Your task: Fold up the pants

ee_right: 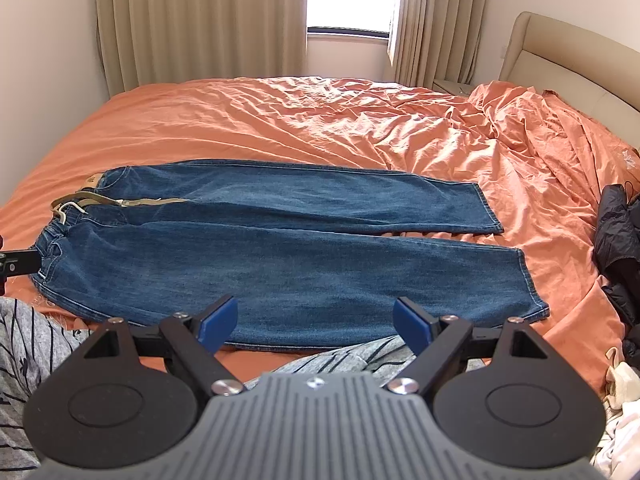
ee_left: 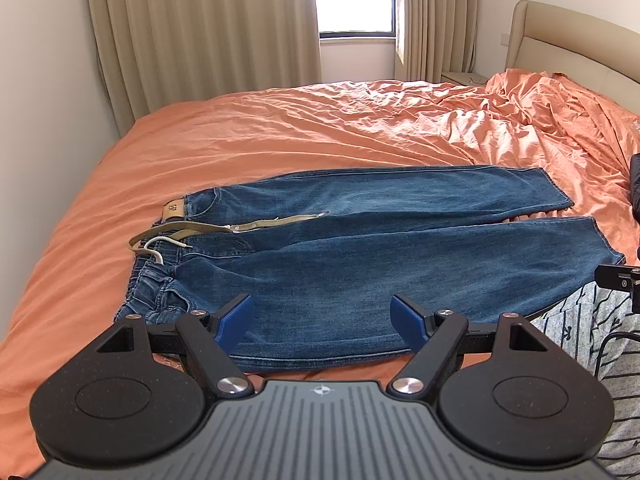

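Note:
Blue jeans [ee_left: 360, 256] lie flat on the orange bed, waistband to the left with a khaki belt [ee_left: 224, 226], both legs stretched to the right, side by side. They also show in the right wrist view [ee_right: 280, 248]. My left gripper [ee_left: 322, 318] is open and empty, hovering over the near leg close to the waist end. My right gripper [ee_right: 316, 320] is open and empty, over the near leg's front edge toward the cuffs [ee_right: 532, 280].
The orange bedsheet [ee_left: 320, 132] is rumpled toward the beige headboard [ee_left: 580, 44] at the right. A grey striped garment [ee_right: 36, 336] lies at the near edge. Dark clothing [ee_right: 620, 240] and white cloth [ee_right: 620, 408] sit at the right. Curtains and a window are behind.

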Motion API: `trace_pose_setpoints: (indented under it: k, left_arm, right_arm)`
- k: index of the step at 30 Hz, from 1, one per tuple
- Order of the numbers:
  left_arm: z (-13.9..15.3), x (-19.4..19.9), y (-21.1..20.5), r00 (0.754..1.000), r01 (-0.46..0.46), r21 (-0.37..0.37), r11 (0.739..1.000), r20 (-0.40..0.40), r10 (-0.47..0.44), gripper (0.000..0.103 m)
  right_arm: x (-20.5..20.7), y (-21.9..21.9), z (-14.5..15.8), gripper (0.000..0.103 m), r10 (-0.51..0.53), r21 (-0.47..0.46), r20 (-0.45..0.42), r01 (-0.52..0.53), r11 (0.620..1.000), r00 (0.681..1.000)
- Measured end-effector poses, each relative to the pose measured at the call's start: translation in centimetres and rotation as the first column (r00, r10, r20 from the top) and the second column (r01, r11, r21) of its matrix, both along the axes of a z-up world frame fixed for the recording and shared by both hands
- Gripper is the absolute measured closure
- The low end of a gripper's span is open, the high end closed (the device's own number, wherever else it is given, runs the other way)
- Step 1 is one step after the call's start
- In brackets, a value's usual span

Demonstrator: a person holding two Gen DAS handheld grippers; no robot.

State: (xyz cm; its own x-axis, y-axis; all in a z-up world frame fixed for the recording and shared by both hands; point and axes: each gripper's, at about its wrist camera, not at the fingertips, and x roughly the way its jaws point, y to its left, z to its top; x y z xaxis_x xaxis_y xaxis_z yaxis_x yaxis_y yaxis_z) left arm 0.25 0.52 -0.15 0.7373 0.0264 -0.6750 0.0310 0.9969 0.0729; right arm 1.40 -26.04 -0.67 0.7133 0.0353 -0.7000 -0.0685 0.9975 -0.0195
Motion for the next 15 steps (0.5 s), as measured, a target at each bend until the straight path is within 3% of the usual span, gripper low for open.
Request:
trace_pose_setpoints:
  k: [15]
  left_arm:
    - [-0.07, -0.04, -0.23, 1.000, 0.011, 0.001, 1.000, -0.004, -0.011, 0.012]
  right_arm:
    - [0.07, -0.16, -0.40, 0.022, -0.023, -0.003, -0.005, 0.023, 1.000, 1.000]
